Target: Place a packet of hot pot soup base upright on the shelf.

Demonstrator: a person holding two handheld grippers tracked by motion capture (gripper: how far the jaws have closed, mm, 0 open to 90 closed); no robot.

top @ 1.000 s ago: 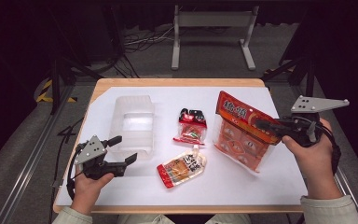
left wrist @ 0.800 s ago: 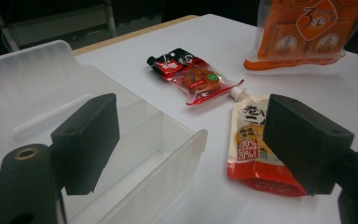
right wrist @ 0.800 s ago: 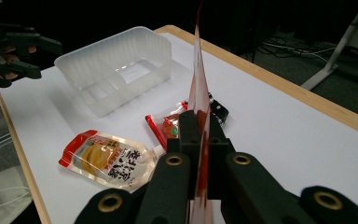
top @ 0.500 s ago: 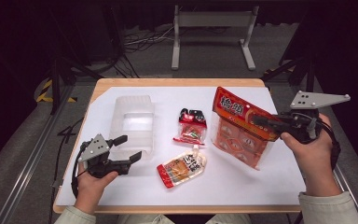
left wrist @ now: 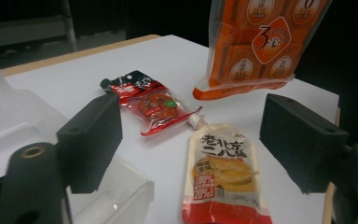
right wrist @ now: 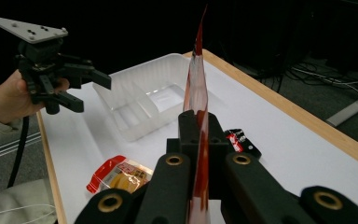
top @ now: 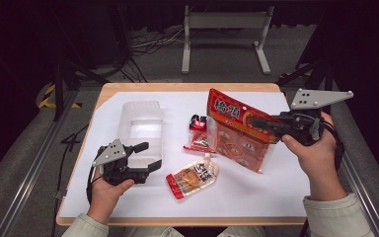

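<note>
My right gripper [top: 259,123] is shut on the top edge of a large orange snack bag [top: 237,136], which hangs above the table's right half with its lower edge near the sheet. In the right gripper view the bag [right wrist: 196,88] stands edge-on between the jaws. My left gripper [top: 148,155] is open at the front left; its jaws have just been closing a little, with nothing between them. It points at an orange-and-white spout pouch [left wrist: 221,172] lying flat just ahead. A small red-and-black packet [top: 199,134] lies behind the pouch.
A clear plastic container [top: 140,126] with compartments stands at the left, right beside my left gripper. White sheet [top: 286,173] covers the wooden table. Dark floor, cables and a metal stand lie beyond the far edge.
My left gripper has slid right toward the spout pouch. My right gripper has risen a little, lifting the orange bag more upright.
</note>
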